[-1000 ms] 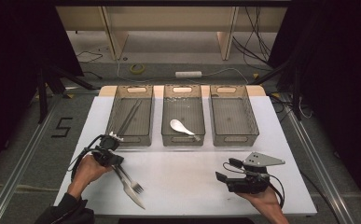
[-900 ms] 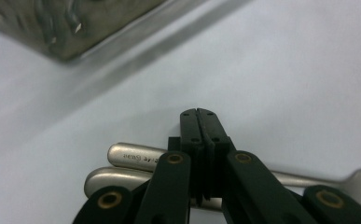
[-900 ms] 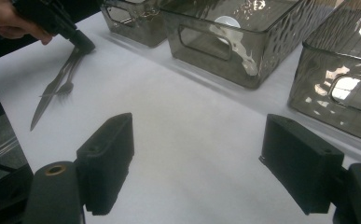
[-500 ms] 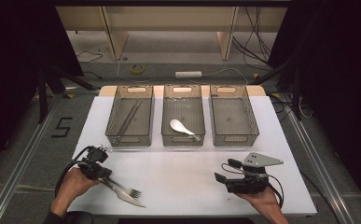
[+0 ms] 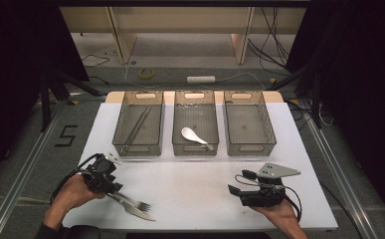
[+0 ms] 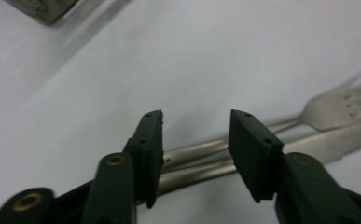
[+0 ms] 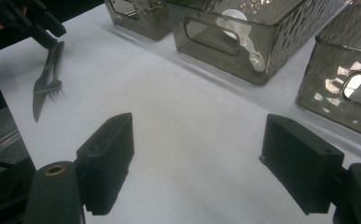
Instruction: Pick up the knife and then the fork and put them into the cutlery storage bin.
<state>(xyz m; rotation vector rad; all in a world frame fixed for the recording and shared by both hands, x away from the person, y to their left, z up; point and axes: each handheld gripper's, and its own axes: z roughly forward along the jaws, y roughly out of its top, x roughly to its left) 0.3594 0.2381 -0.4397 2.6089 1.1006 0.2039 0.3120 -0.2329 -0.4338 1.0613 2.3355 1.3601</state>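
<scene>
Change: the left gripper (image 5: 111, 185) has shifted toward the tabletop's left front corner since a second ago, carrying fork (image 5: 133, 202) and knife (image 5: 138, 211) along; its fingers (image 6: 152, 140) have just been opening.
Left fingers: apart, astride both handles, pads not pressing.
Right gripper (image 5: 236, 189): fingers wide apart over bare tabletop (image 5: 200, 184).
Fork and knife: lying side by side at front left.
Bins: three behind; middle bin (image 5: 195, 124) holds a white spoon (image 5: 192, 135).
</scene>
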